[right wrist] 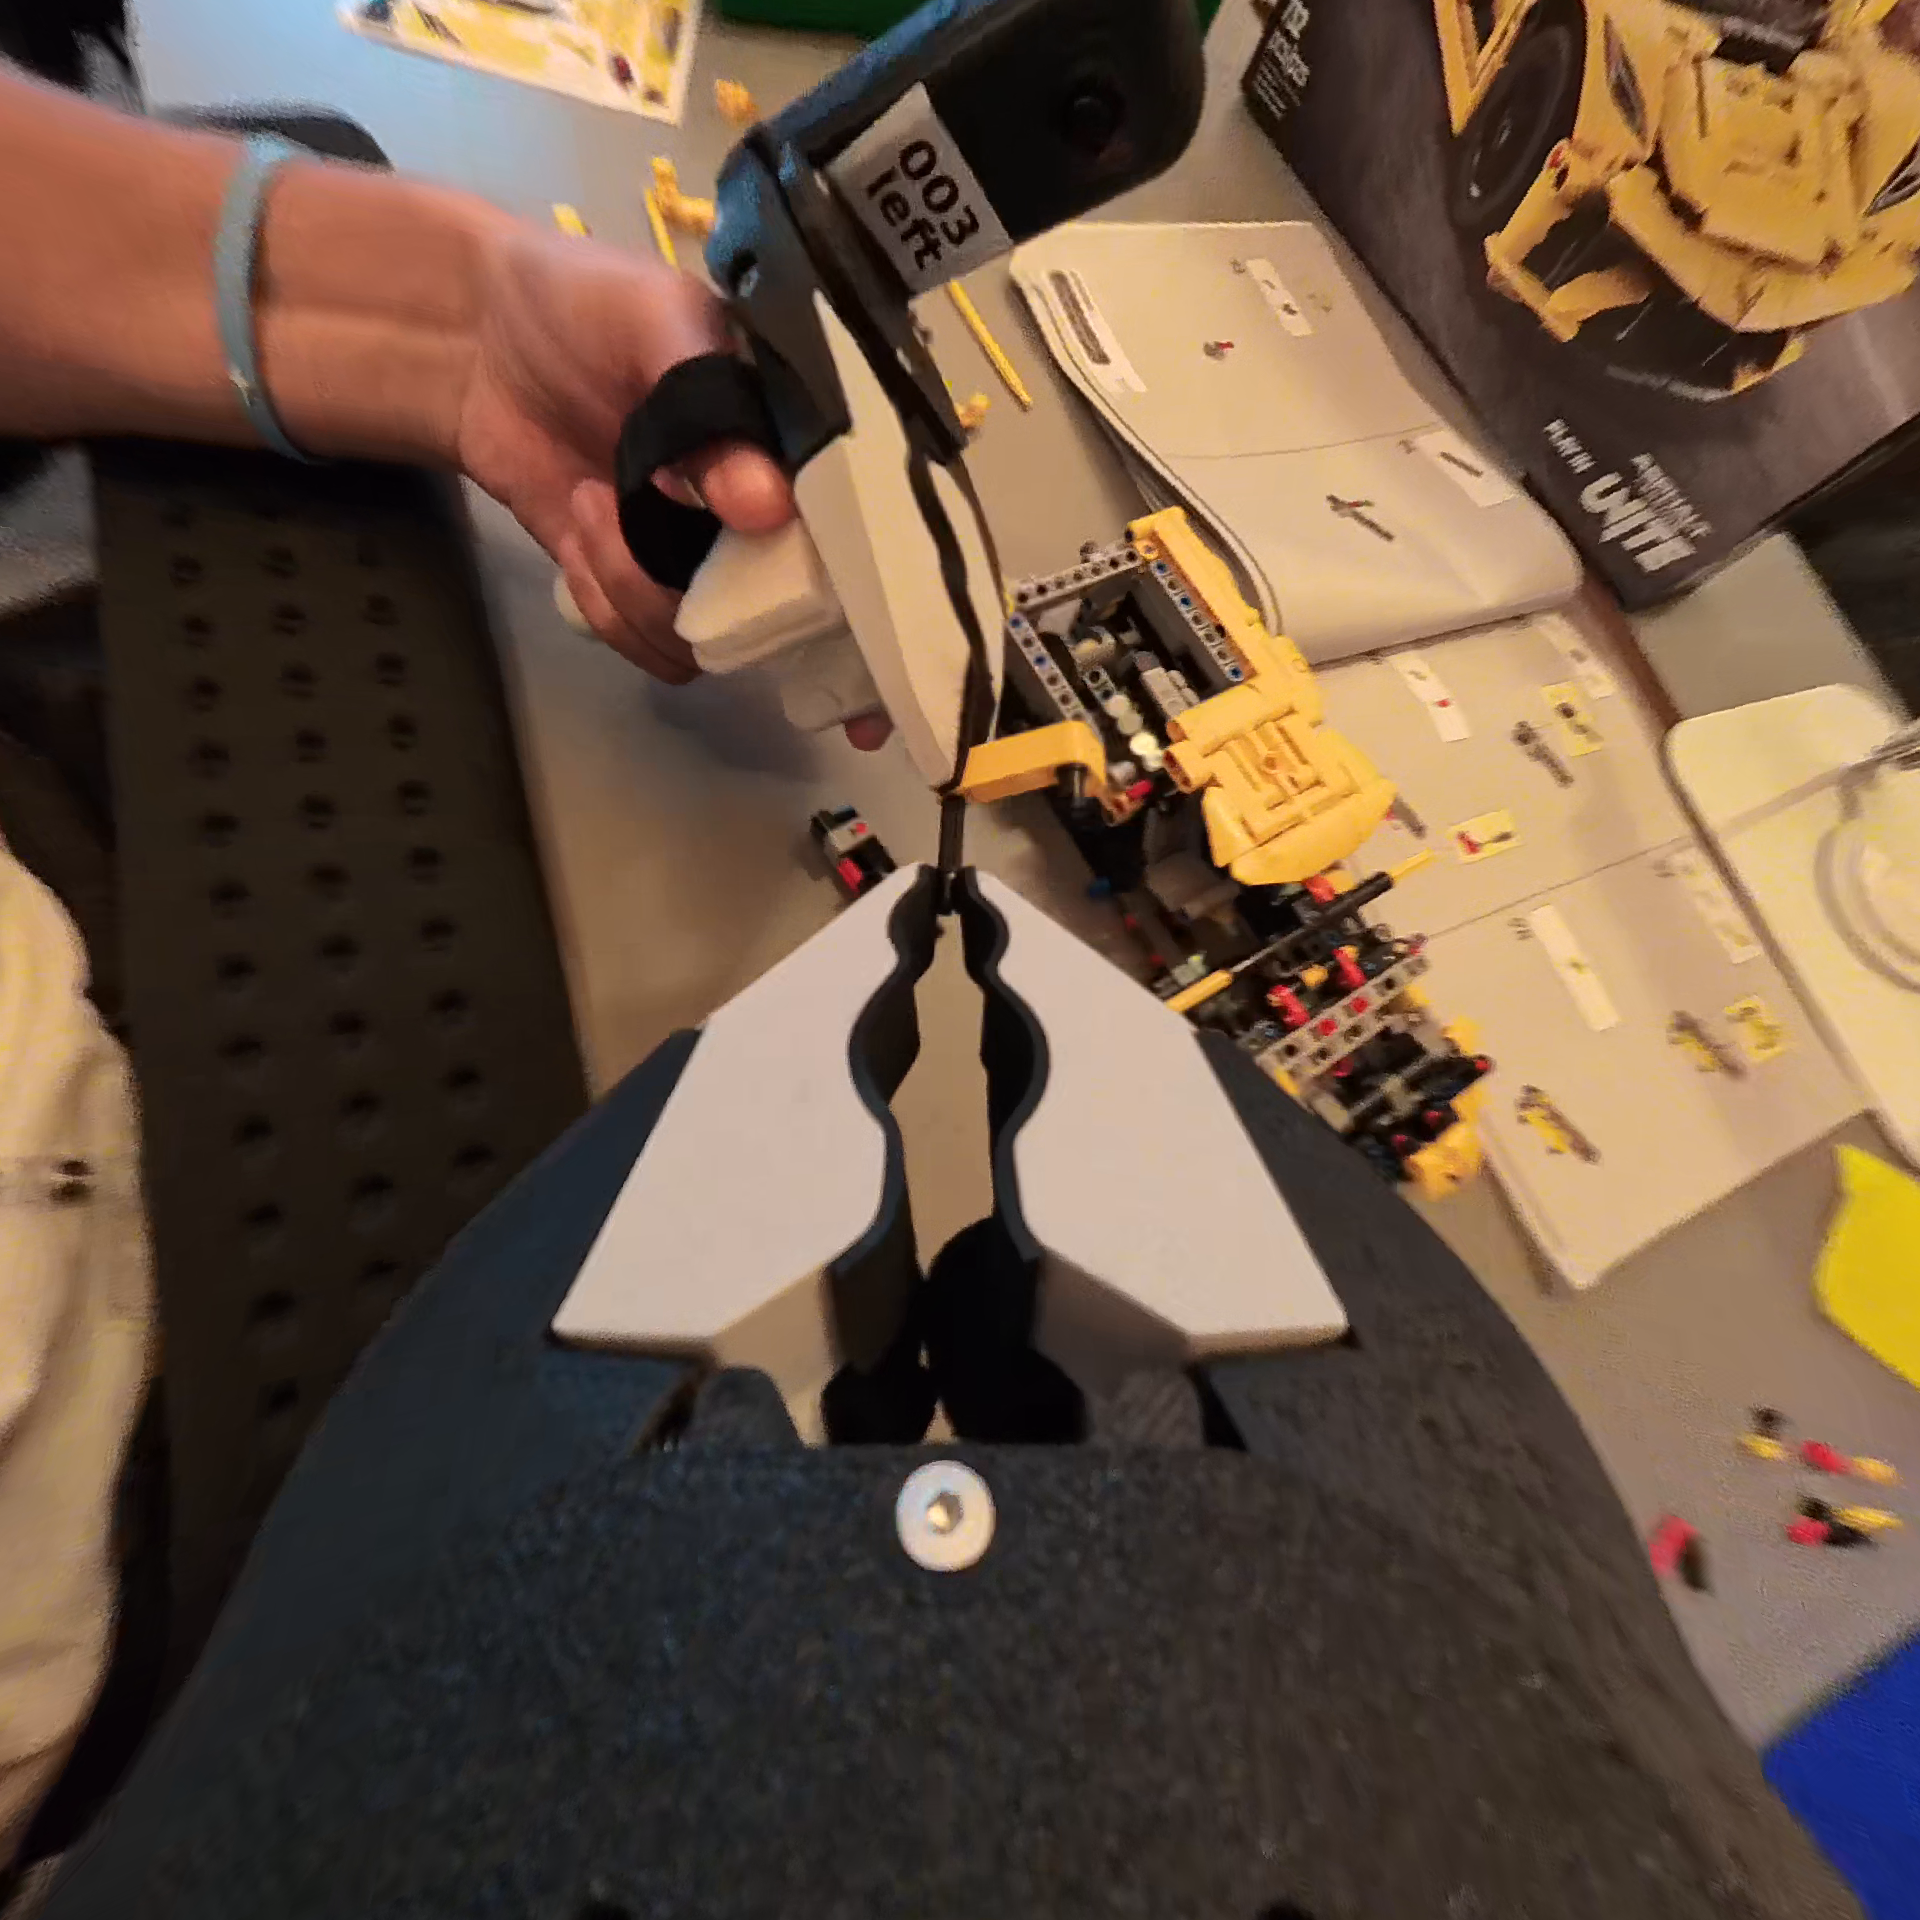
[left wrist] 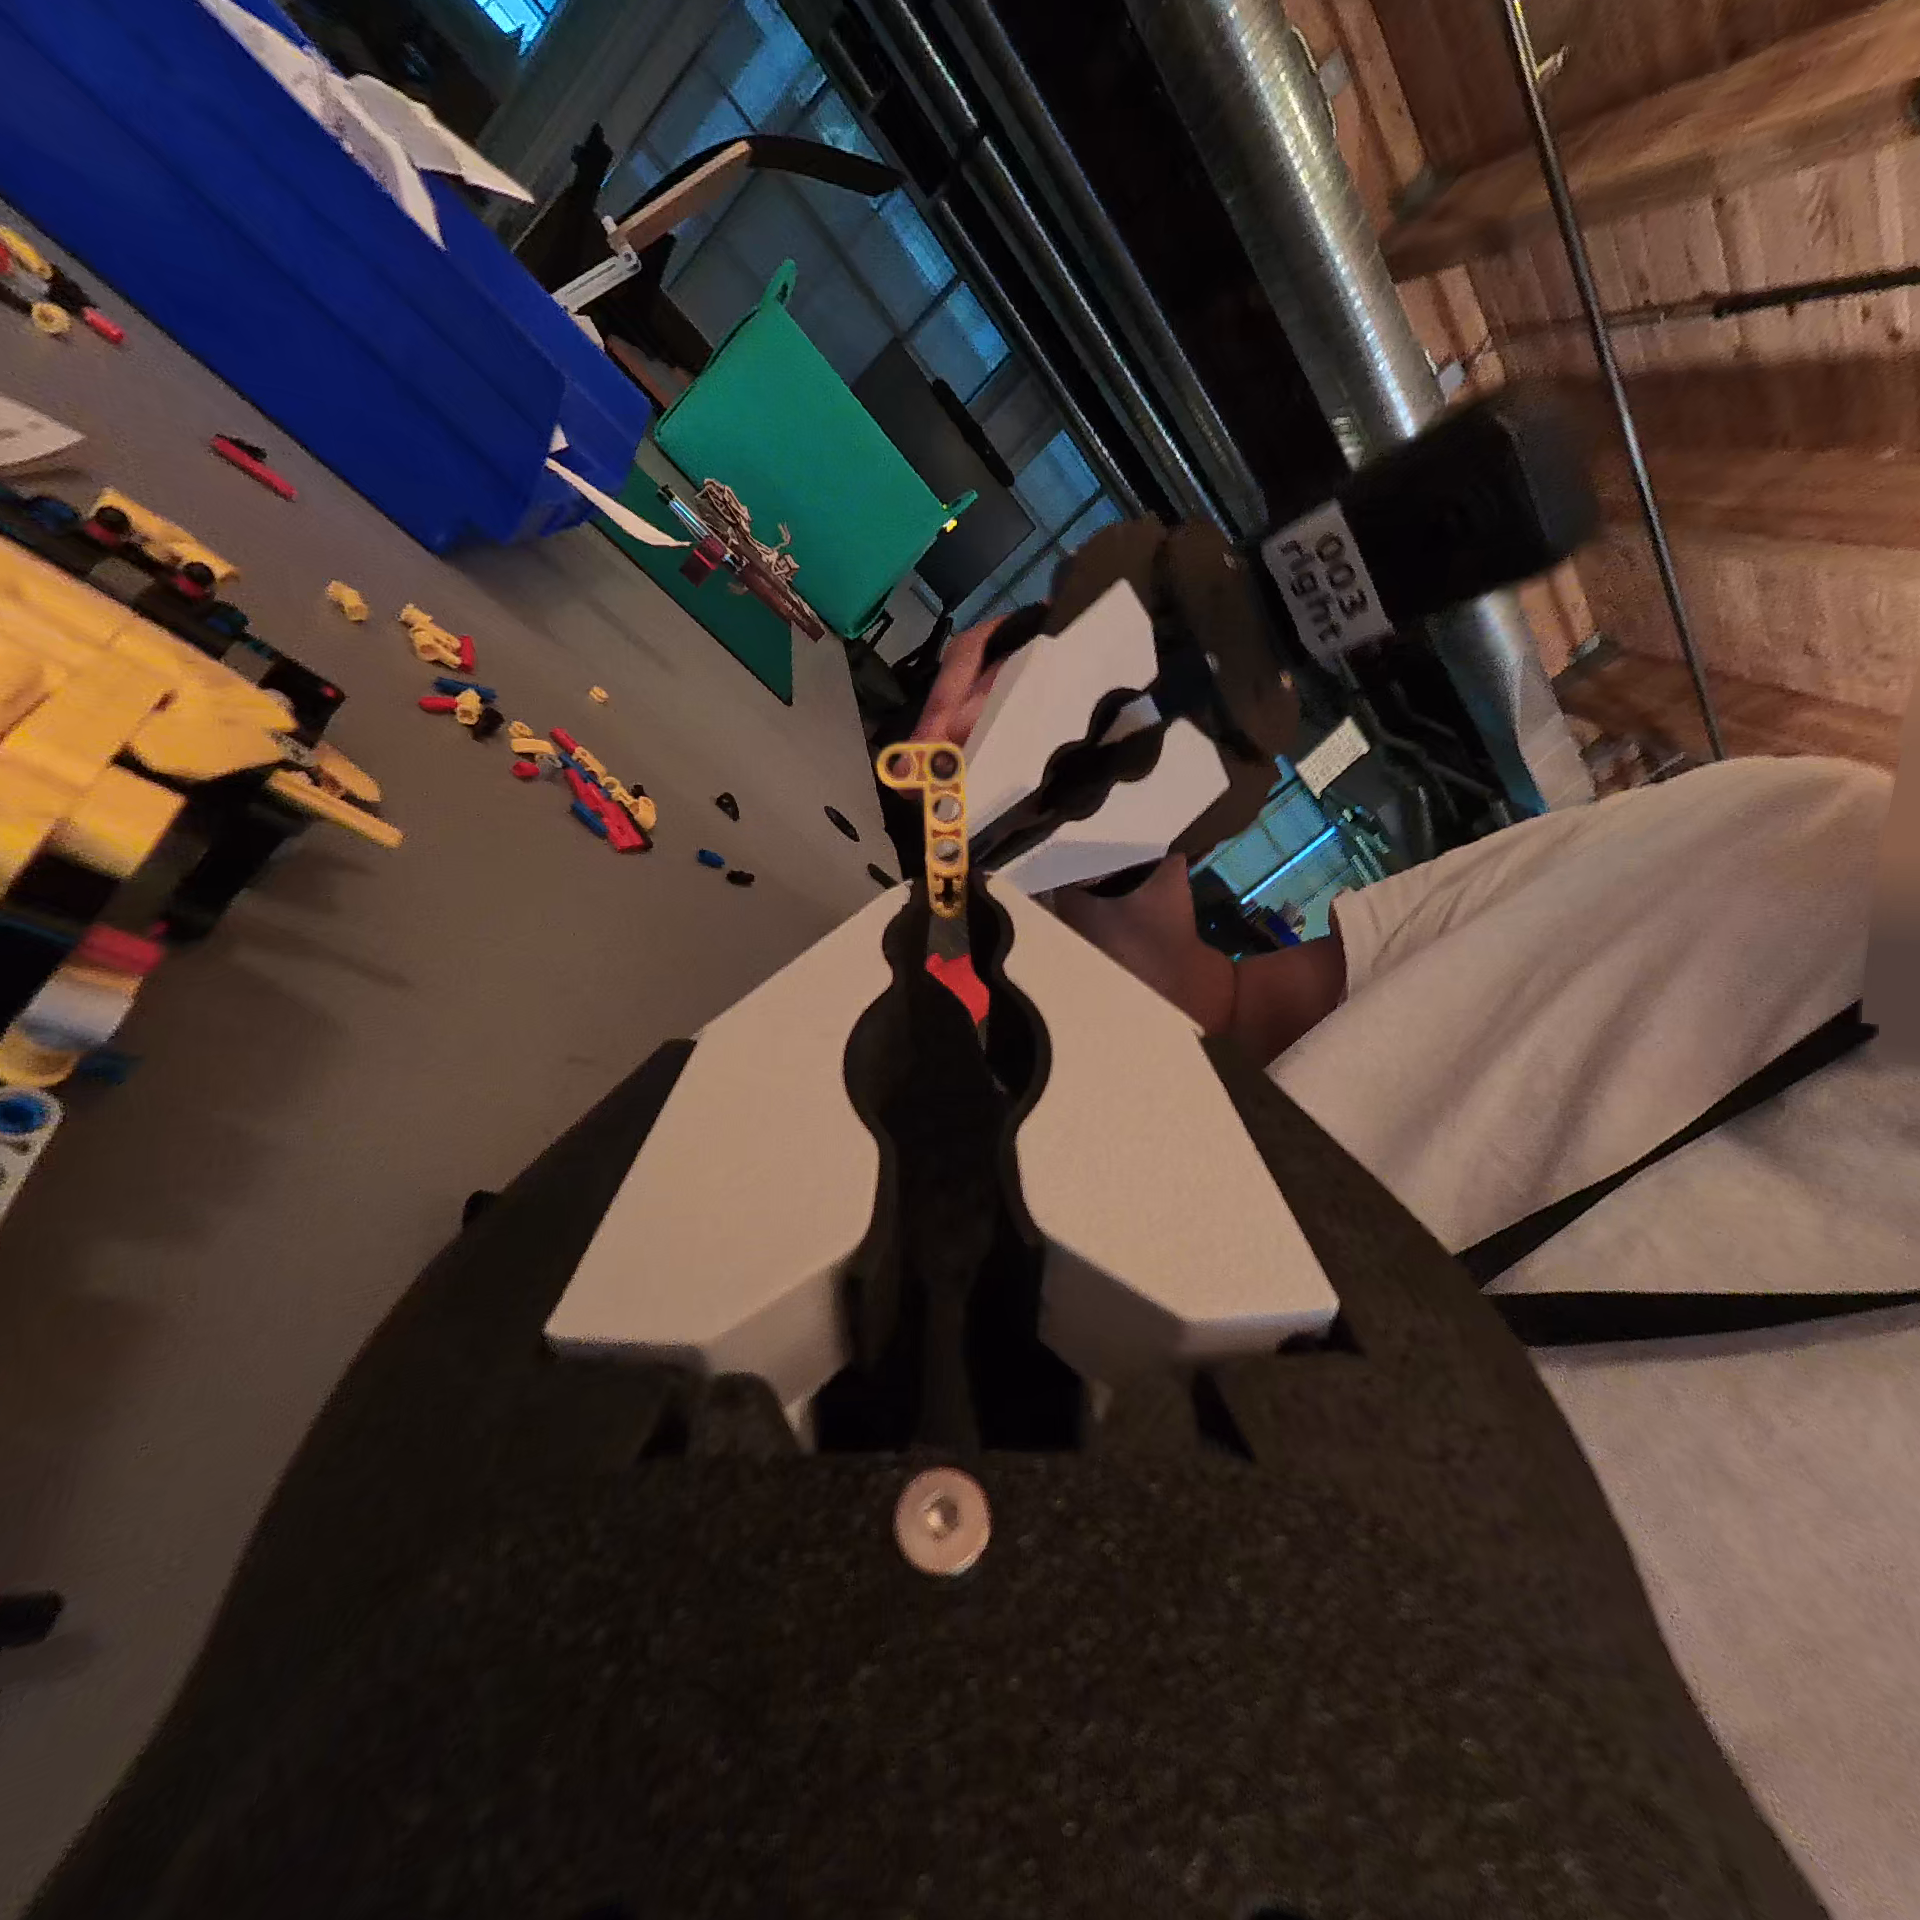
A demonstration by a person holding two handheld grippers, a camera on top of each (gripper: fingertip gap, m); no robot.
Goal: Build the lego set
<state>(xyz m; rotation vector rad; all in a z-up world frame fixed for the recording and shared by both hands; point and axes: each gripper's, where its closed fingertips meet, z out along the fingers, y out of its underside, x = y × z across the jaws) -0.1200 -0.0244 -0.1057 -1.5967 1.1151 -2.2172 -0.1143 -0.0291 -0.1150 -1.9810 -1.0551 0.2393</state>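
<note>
My left gripper [left wrist: 951, 904] is shut on a yellow L-shaped beam [left wrist: 945, 831] that sticks out past its tips. A red piece [left wrist: 961, 982] sits deeper between its pads. My right gripper [right wrist: 943, 896] is shut on a thin dark piece [right wrist: 950, 842] that runs up to the left gripper's tips [right wrist: 951, 784]. I cannot tell whether it is the beam seen edge-on. In the left wrist view the right gripper [left wrist: 987, 857] comes in from the right, tips beside the beam's base. Both are held above the table, in front of the partly built yellow and black model [right wrist: 1247, 748].
An open instruction booklet [right wrist: 1299, 416] and the set's box [right wrist: 1610, 260] lie behind the model. Loose small pieces [left wrist: 582, 769] are scattered on the grey table. A blue bin [left wrist: 312, 260] and a green tray [left wrist: 790, 457] stand at its far edge. A hand [right wrist: 468, 364] holds the left gripper. My left and right fingertips are right by each other.
</note>
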